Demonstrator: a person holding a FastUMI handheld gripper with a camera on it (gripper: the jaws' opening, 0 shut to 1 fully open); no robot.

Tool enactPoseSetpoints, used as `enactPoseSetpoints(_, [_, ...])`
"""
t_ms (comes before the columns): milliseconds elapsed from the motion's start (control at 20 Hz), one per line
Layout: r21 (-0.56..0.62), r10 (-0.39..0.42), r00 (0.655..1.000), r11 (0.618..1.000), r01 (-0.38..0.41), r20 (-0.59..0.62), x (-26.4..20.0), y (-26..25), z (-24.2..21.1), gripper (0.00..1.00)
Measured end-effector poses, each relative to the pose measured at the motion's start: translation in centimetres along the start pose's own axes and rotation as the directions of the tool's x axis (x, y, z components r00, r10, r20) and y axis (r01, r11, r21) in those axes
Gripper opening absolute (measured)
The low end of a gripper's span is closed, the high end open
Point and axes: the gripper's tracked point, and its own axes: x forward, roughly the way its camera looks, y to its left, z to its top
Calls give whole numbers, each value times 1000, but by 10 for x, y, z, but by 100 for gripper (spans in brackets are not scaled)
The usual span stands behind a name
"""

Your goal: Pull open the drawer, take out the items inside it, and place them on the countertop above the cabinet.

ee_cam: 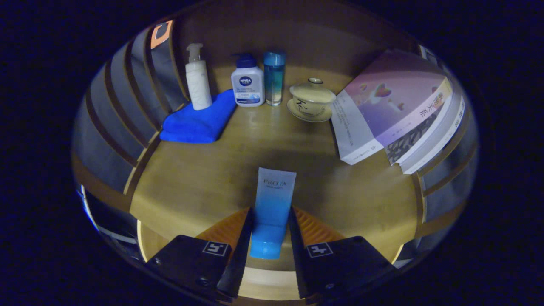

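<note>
A blue and white tube [273,199] with a blue cap stands between my two fingers, cap end toward me, its flat end pointing out over the wooden countertop [204,178]. My gripper [270,214] is shut on the tube, both fingers pressing its sides near the cap. Below the countertop's front edge a lighter wooden surface [263,280] shows between the fingers; I cannot tell whether it is the drawer.
At the back of the countertop stand a white pump bottle [198,80], a white bottle with a blue cap [247,83] and a teal bottle [274,78]. A folded blue cloth [199,119] lies at the left, a lidded tea cup [311,100] mid-back, stacked books [395,106] at the right.
</note>
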Motion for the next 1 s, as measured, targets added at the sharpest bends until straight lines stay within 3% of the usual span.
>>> enactPoseSetpoints(150, [-6, 19, 998, 1000, -19, 56, -29, -2, 2, 51])
enactPoseSetpoints(250, [-7, 71, 993, 997, -71, 94, -46, 8, -1, 52])
enactPoseSetpoints(500, [-77, 151, 971, 987, -139, 183, -105, 32, -25, 77])
enactPoseSetpoints(650, [-117, 190, 951, 979, -166, 242, -138, 43, -48, 76])
enactPoseSetpoints(850, [-158, 178, 920, 979, -129, 350, -169, 41, -84, 77])
enactPoseSetpoints(1000, [-152, 198, 872, 978, -144, 447, -191, 45, -114, 77])
